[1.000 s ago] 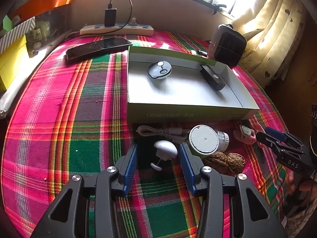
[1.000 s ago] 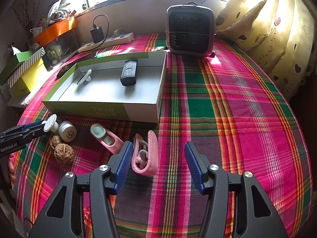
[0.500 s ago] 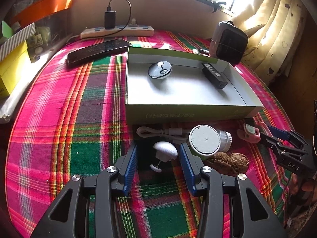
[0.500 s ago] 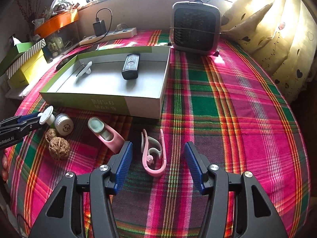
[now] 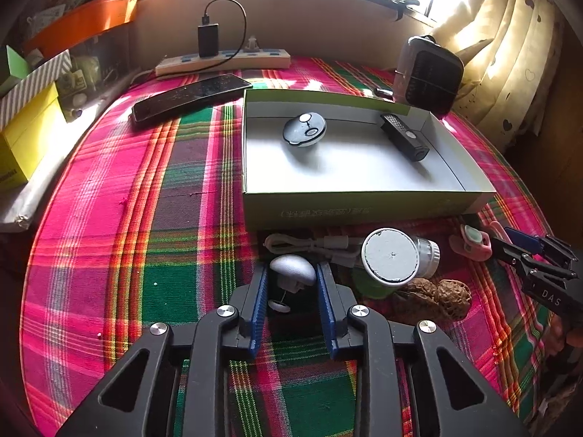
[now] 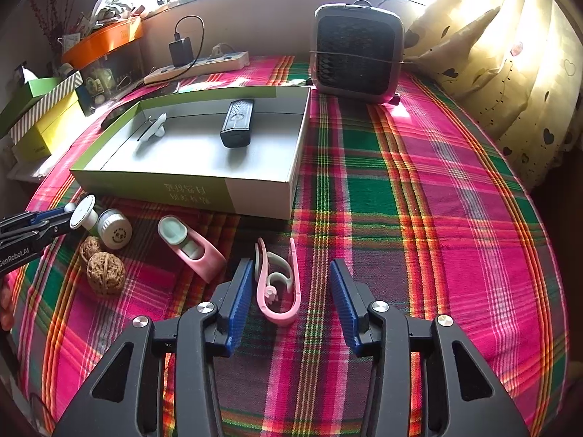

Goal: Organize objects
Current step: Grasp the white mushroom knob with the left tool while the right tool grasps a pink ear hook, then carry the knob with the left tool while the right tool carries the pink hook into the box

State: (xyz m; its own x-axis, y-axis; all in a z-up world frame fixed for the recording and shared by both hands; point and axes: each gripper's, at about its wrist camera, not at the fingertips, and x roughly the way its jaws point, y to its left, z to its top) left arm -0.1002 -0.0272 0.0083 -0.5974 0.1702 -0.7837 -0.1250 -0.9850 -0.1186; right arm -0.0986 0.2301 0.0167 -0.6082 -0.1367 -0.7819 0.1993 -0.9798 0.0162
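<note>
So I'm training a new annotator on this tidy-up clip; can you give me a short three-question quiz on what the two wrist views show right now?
1. True or false: the left gripper has its fingers closed against the white mushroom-shaped knob.
2. Multiple choice: what lies between the open fingers of the right gripper? A) a walnut B) the pink U-shaped clip C) a phone
3. Fill in: inside the green-sided box lie a round grey-white gadget and a black ____.

Key: 1 true; 2 B; 3 remote-like device.
</note>
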